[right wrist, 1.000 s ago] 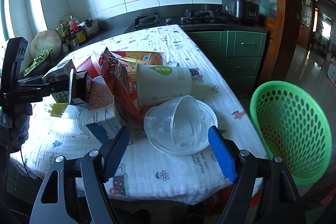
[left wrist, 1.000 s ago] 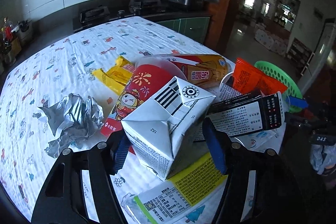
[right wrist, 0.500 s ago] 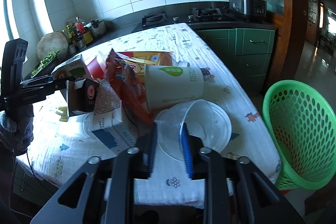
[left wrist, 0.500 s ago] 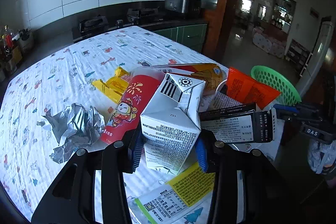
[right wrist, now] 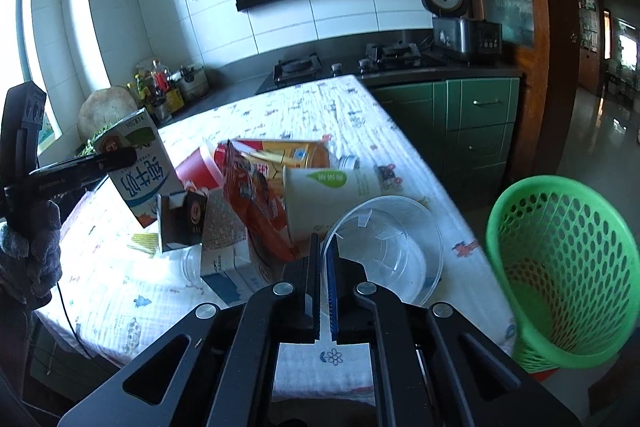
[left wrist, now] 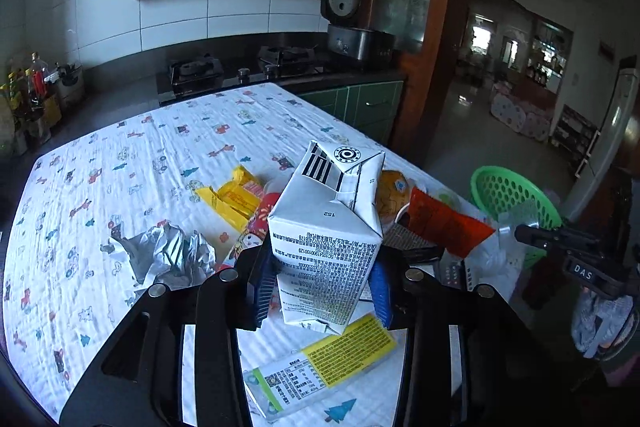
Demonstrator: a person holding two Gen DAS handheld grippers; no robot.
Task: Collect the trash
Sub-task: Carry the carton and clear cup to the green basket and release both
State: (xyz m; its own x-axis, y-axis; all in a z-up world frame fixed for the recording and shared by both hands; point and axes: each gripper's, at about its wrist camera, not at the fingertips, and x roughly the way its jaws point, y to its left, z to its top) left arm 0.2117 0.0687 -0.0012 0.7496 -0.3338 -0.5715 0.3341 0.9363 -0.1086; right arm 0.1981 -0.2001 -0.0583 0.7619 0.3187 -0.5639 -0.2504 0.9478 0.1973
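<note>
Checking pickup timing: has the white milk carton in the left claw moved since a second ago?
Yes. The white milk carton has risen off the patterned tablecloth, now clear above the red cup it leaned against.

White milk carton (left wrist: pixel 326 227) between left hand-held gripper (left wrist: pixel 320 287) pads.

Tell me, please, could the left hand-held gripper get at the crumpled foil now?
Probably not: the left hand-held gripper is shut on the milk carton, lifted off the table, though the crumpled foil lies uncovered.
</note>
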